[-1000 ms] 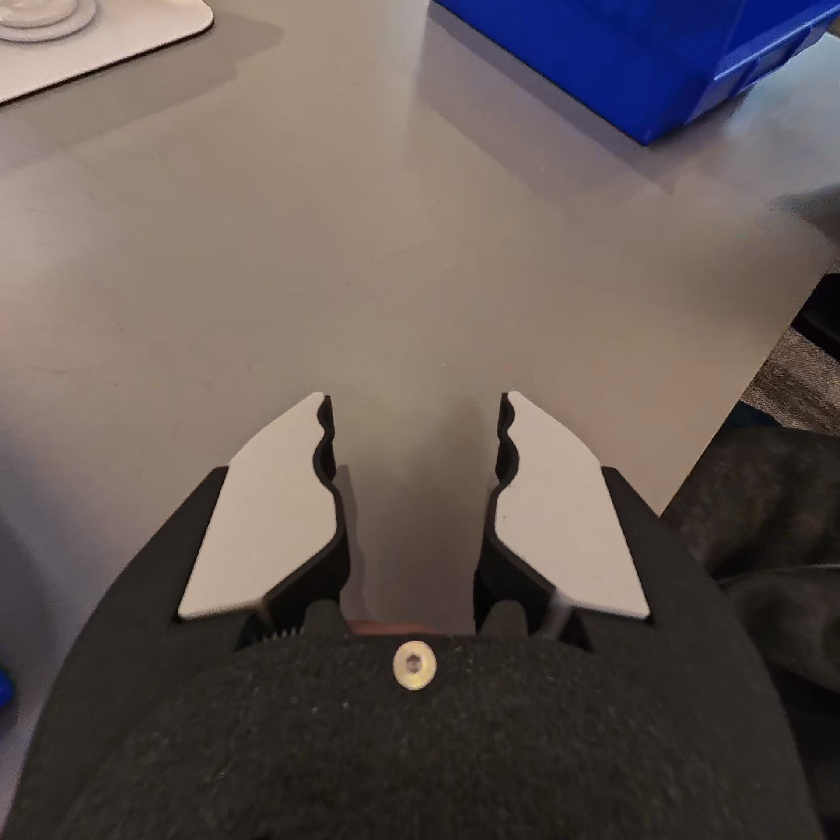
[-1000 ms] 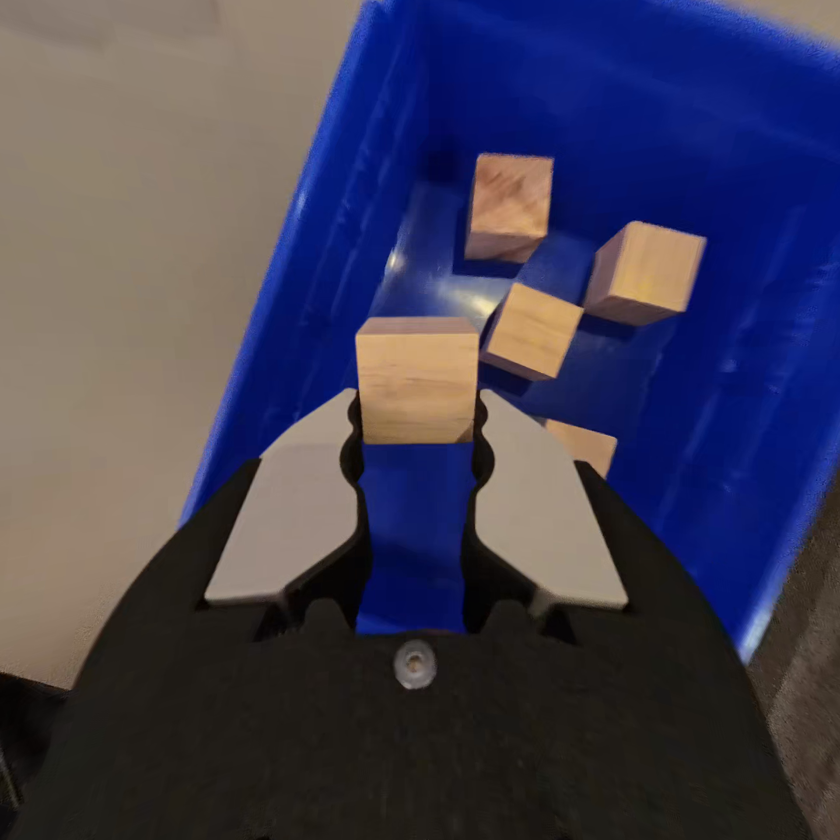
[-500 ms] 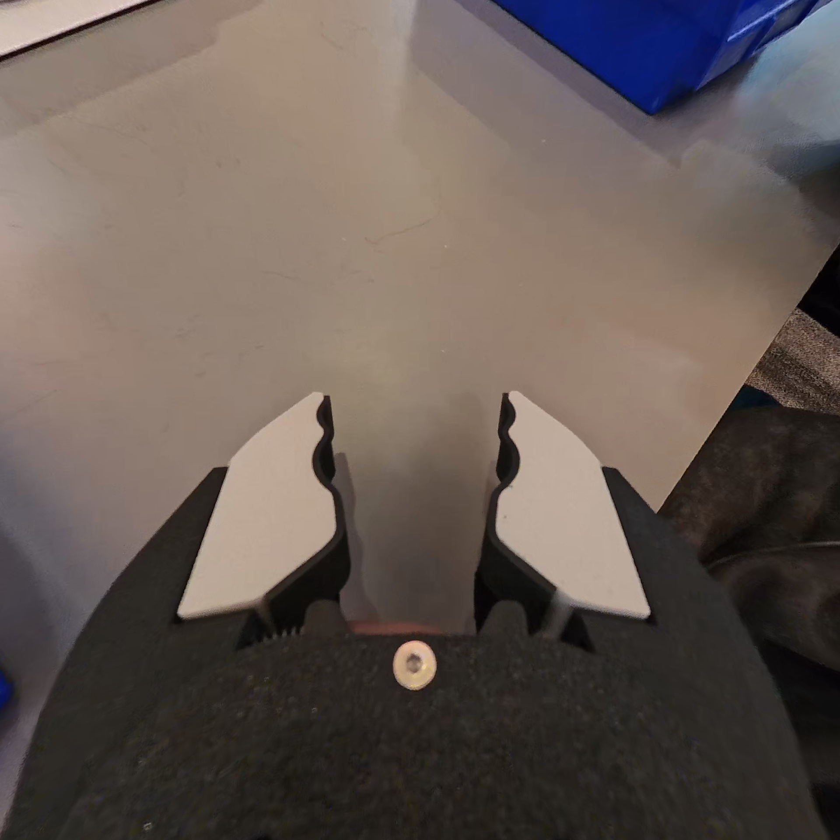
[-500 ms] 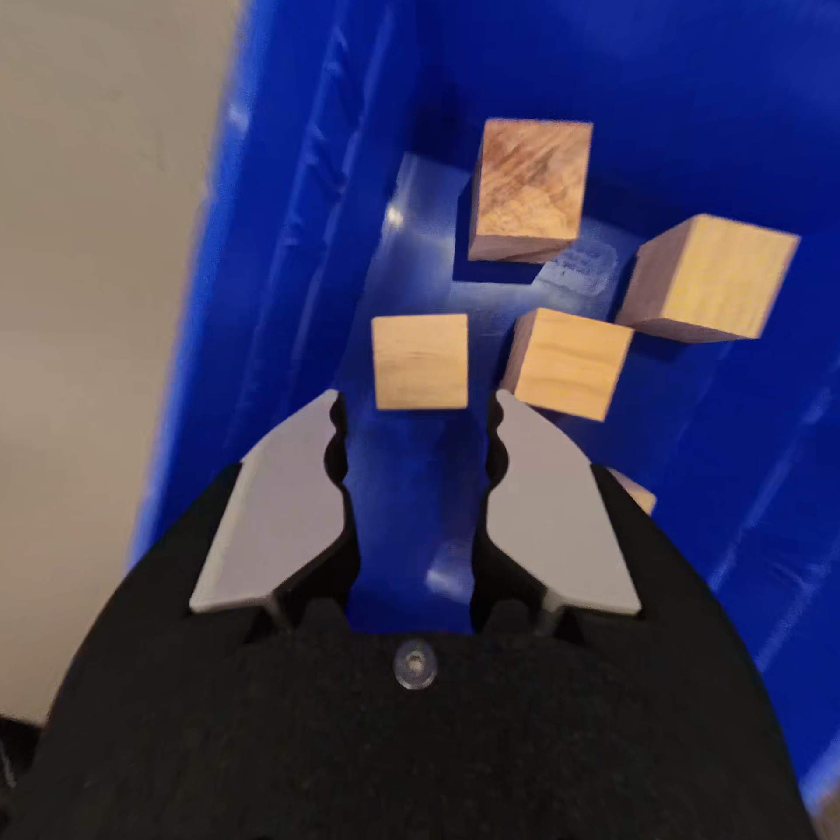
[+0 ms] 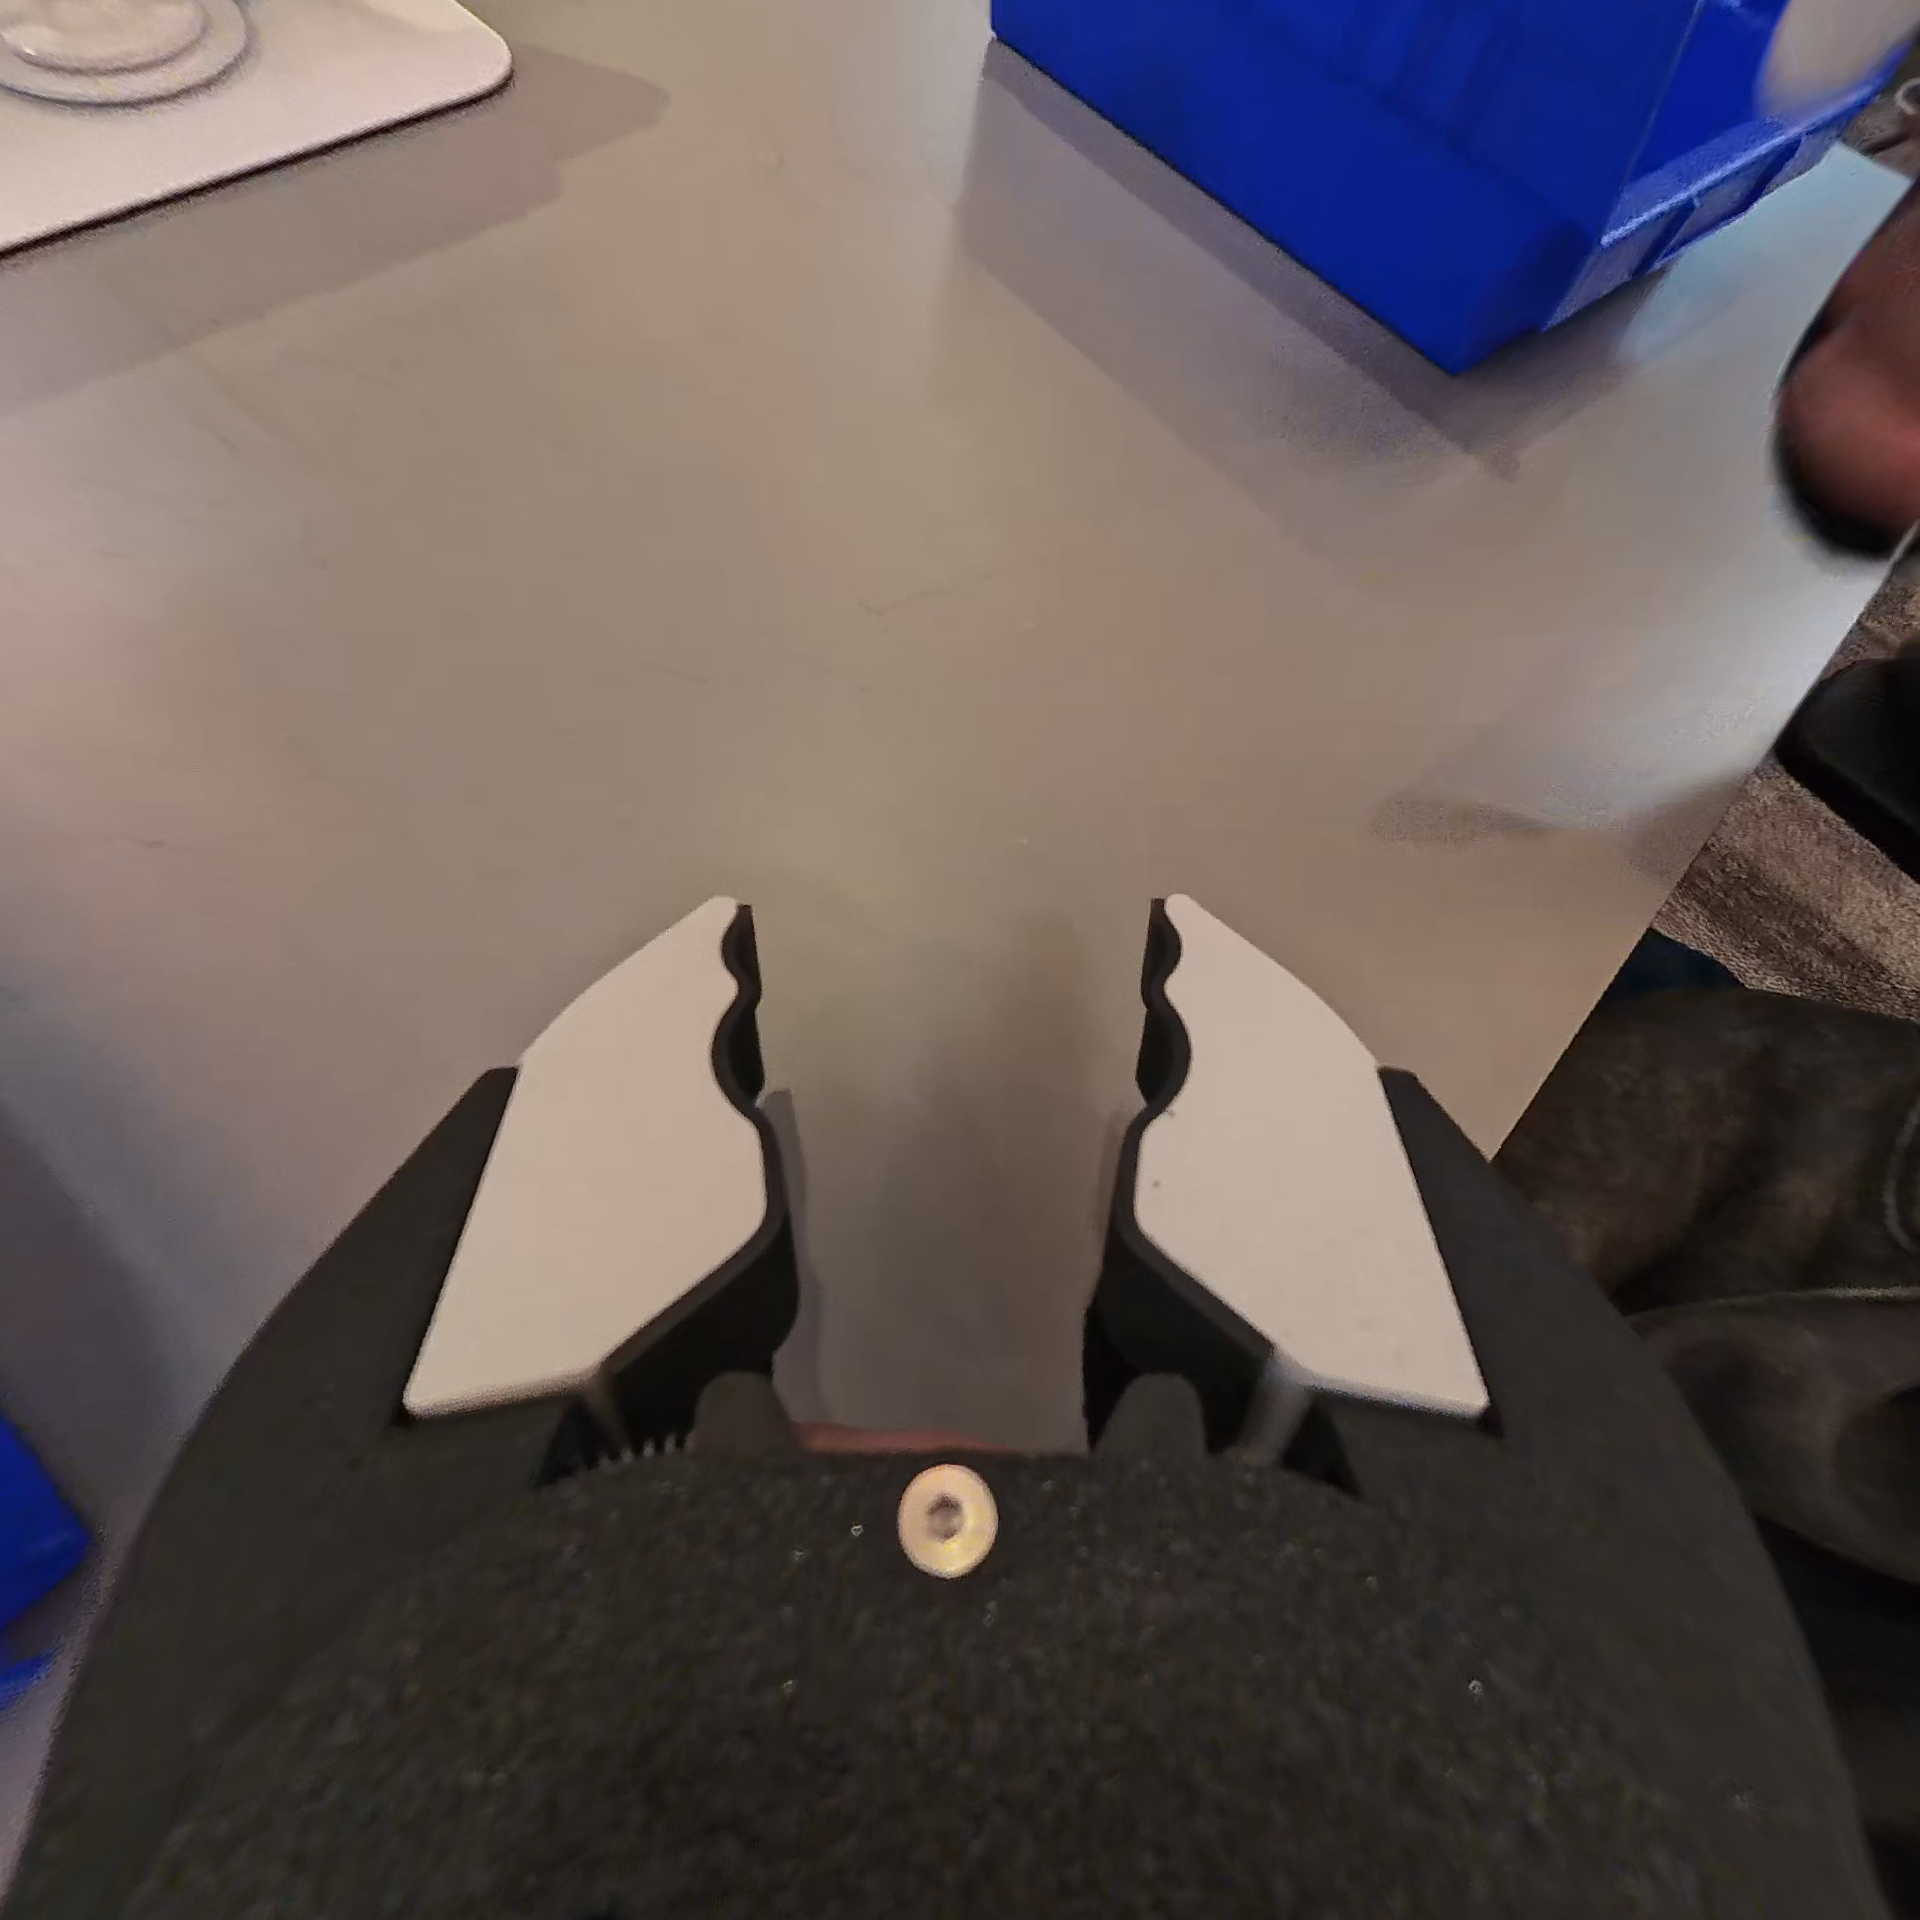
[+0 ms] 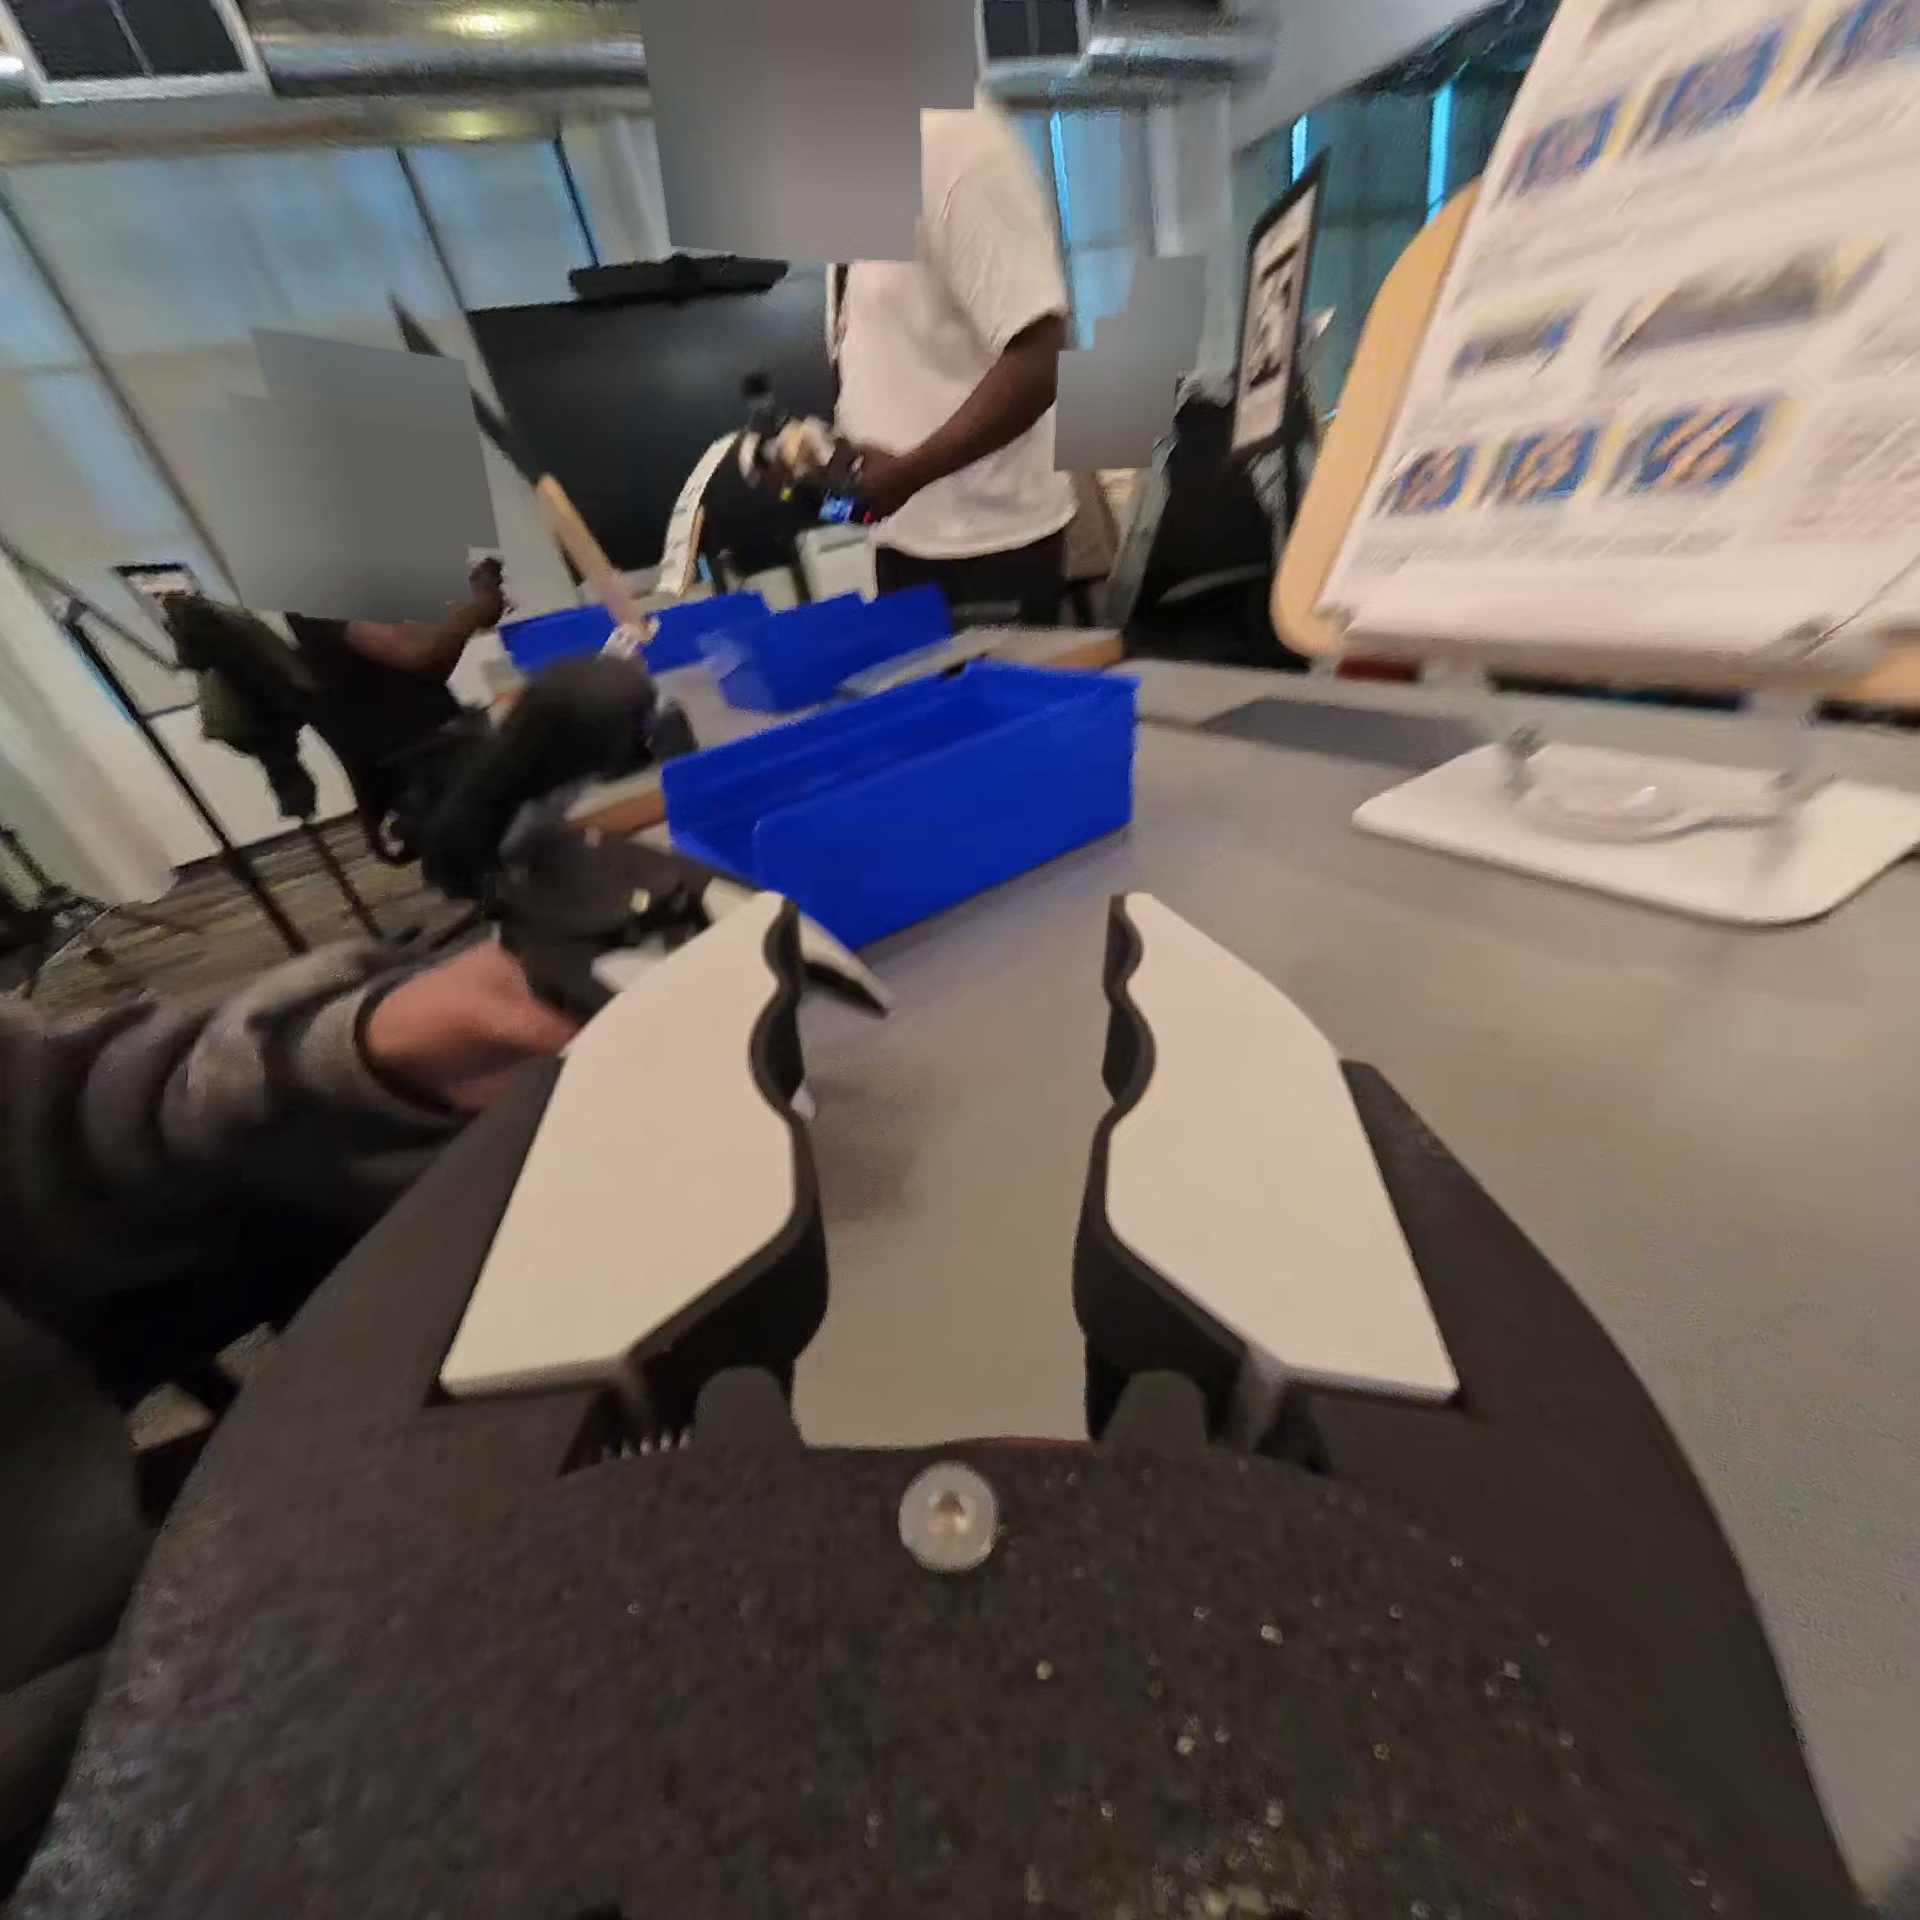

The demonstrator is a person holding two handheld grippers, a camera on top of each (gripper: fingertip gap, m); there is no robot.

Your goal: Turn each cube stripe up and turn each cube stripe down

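No cube shows in either view now. My left gripper [image 5: 951,914] is open and empty, low over the bare grey table [image 5: 727,623]. A blue bin [image 5: 1455,156] stands at the far right of it, its inside hidden. My right gripper [image 6: 951,914] is open and empty above the table [image 6: 1455,1039] and looks level across the room. A blue bin [image 6: 904,790] stands beyond its fingertips, its inside hidden. A person's hand [image 6: 457,1029] at the left holds the other gripper.
A white stand base [image 6: 1642,831] carries a printed sheet [image 6: 1662,312] at the right; it also shows in the left wrist view [image 5: 208,104]. The table edge [image 5: 1662,935] runs along the right. A dark blurred shape [image 5: 1849,416] is beside it. People and more blue bins [image 6: 790,644] are behind.
My right gripper opened and let a wooden cube go into the blue bin, then swung up and away to face the room. My left gripper stayed open over the table.
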